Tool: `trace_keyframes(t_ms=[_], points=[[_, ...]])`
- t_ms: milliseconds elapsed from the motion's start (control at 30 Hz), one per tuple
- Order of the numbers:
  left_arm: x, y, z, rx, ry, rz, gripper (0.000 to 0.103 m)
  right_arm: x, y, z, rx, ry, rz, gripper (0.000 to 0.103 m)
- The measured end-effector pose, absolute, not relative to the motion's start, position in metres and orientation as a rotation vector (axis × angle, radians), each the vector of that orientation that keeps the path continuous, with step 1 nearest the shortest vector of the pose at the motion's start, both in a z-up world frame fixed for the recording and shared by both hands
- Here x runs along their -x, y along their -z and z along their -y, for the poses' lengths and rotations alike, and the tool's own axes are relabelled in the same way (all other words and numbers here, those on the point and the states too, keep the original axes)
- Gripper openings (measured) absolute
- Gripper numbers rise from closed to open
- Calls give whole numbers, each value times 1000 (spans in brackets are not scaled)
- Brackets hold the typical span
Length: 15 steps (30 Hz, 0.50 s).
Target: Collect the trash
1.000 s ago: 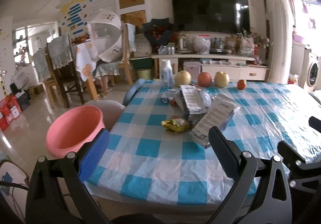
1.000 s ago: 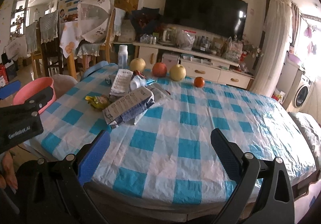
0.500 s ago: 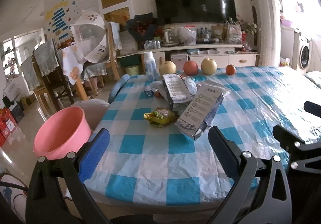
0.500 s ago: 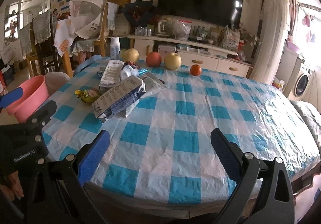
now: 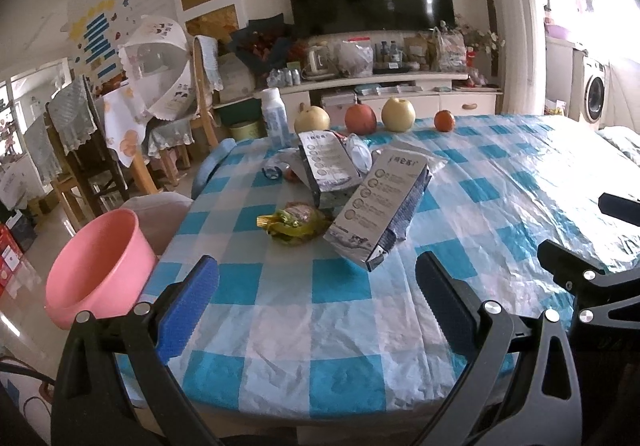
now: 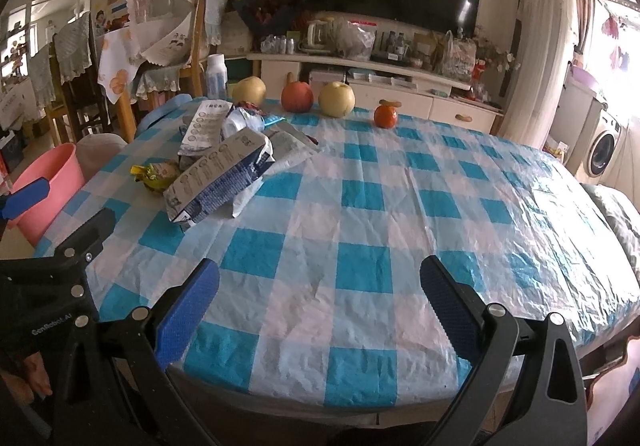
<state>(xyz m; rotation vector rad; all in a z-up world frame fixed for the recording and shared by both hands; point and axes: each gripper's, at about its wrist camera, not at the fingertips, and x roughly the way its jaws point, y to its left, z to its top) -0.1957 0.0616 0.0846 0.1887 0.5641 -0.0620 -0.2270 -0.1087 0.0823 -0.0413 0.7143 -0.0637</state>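
A pile of trash lies on the blue-checked table (image 5: 320, 310): a grey carton (image 5: 380, 208), a second carton (image 5: 326, 162), a yellow-green wrapper (image 5: 292, 222) and crumpled plastic (image 5: 358, 152). The same grey carton (image 6: 224, 174) and wrapper (image 6: 154, 174) show in the right wrist view. A pink bucket (image 5: 96, 262) stands beside the table's left edge. My left gripper (image 5: 316, 302) is open and empty above the near table edge, short of the pile. My right gripper (image 6: 320, 302) is open and empty over the near edge, right of the pile.
Two pears (image 5: 312, 118), an apple (image 5: 360, 118) and an orange (image 5: 444, 120) line the far table edge, with a white bottle (image 5: 274, 118). A TV cabinet (image 5: 380, 86) and chairs (image 5: 100, 150) stand behind. A padded stool (image 5: 160, 210) sits by the bucket.
Both grippers have moved forward toward the table; the trash pile looks larger and nearer in both views. Both stay open.
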Motion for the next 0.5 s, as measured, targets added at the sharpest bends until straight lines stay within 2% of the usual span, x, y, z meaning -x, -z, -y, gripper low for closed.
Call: trace_keyframes(t_ms=[233,500], points=[[189,-78,-49,-247,93,-547,99,218,-73,110,36,41,-748,99],[169,-67,-30,-370,143,-516,99,191,-50,142,-151,-16,-865,99]])
